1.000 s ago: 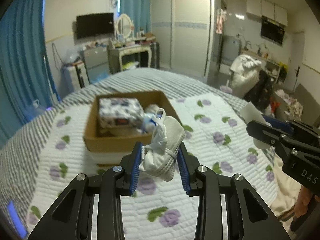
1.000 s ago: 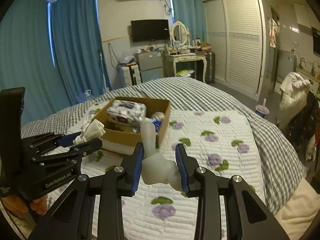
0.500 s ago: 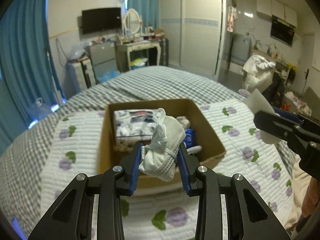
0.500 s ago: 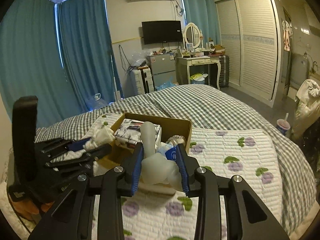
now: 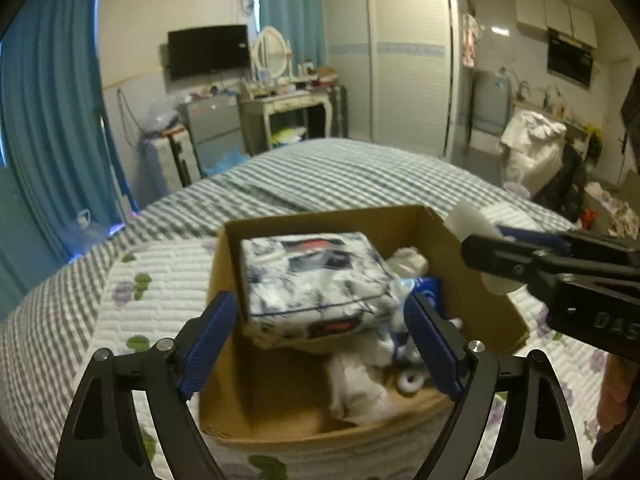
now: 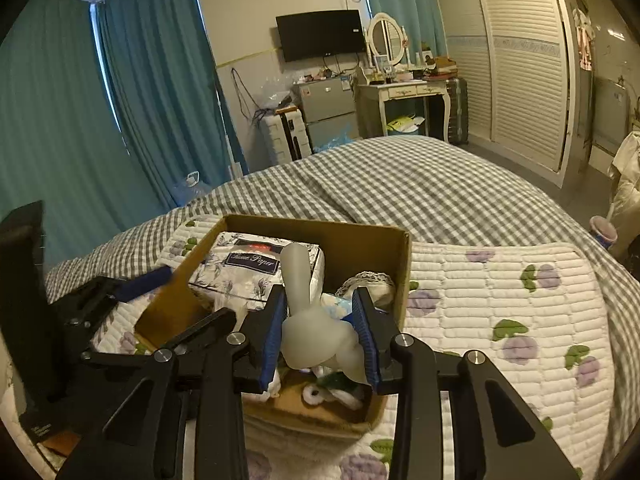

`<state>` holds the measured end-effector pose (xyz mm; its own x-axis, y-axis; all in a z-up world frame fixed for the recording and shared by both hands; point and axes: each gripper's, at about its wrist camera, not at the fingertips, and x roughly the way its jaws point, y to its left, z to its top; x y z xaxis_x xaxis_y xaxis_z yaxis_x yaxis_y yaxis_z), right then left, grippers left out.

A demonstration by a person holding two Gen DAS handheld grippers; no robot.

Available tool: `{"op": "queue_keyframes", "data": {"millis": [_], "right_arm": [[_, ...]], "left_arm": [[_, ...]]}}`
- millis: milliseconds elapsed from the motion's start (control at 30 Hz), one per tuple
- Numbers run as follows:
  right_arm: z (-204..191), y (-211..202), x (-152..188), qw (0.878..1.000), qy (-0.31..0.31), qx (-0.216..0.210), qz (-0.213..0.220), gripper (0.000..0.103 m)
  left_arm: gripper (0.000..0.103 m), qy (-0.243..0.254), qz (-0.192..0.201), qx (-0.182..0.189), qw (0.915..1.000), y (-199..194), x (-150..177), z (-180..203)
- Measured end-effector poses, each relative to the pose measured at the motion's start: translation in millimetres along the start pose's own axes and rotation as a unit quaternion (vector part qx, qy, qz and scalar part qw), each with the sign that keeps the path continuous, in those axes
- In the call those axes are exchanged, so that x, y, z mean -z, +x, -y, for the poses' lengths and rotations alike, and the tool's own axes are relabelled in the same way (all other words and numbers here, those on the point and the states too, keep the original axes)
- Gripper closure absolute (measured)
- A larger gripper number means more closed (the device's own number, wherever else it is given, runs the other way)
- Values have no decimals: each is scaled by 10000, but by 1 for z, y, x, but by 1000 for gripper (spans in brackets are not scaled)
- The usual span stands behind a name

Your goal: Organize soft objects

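Observation:
A cardboard box [image 5: 400, 218] sits on the quilted bed; it also shows in the right wrist view [image 6: 352, 232]. Inside lie a floral tissue pack [image 5: 316, 276], a blue packet [image 5: 430, 294] and the white cloth bundle [image 5: 360, 392], which rests on the box floor. My left gripper [image 5: 322, 344] is open and empty above the box's near side. My right gripper [image 6: 322, 334] is shut on a pale soft rabbit-eared toy [image 6: 312, 324] above the box's near right corner. The right gripper [image 5: 560, 276] enters the left wrist view from the right.
A white quilt with purple flowers [image 6: 500, 312] covers a grey checked blanket [image 6: 400, 184]. Teal curtains [image 6: 100, 120], a dressing table [image 6: 404, 96], a wardrobe [image 6: 520, 80] and piled bags [image 5: 528, 152] stand around the bed.
My left gripper has opened and let the white cloth bundle drop into the box. Both grippers have moved closer over the box; the right one still holds the pale toy.

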<state>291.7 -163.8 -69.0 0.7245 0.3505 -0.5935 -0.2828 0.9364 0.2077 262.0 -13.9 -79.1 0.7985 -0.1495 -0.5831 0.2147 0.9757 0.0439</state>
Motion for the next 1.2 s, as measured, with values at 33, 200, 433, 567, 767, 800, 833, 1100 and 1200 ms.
{"op": "queue_keyframes", "data": {"millis": [33,200,433,567,767,800,833,1100,1200], "right_arm": [[0,4,0,10000,16,-16,-30,66],[5,17,-1,9997,217,64,-101,36],[2,-28,-16,9991,290,237,196,36],[-9,-85,-32,9978,200,341,534,36],[-38,-190,-48,9916,-98,495,1188,32],[-45,-213,-49,9895,-168,543,1326,31],[-49,-228,-49,9880,-206,568,1419,28],[-88,-330,-18,9750,-684,919,1903,0],[-91,-345,0,9722,-658,867,2074,0]], "left_arm": [[16,-16,2,-16,10000,1,0,-3],[16,32,63,-196,9998,-5,0,-10],[16,-22,166,-428,9989,-40,-7,-12],[16,-85,498,-540,9973,-92,-24,-10],[15,-24,1301,-747,9887,-196,-49,3],[11,-35,1423,-760,9869,-213,-51,5],[3,-56,1541,-779,9850,-229,-53,6],[0,-19,2232,-826,9713,-324,-42,27],[0,-96,2280,-766,9706,-333,-31,29]]}}
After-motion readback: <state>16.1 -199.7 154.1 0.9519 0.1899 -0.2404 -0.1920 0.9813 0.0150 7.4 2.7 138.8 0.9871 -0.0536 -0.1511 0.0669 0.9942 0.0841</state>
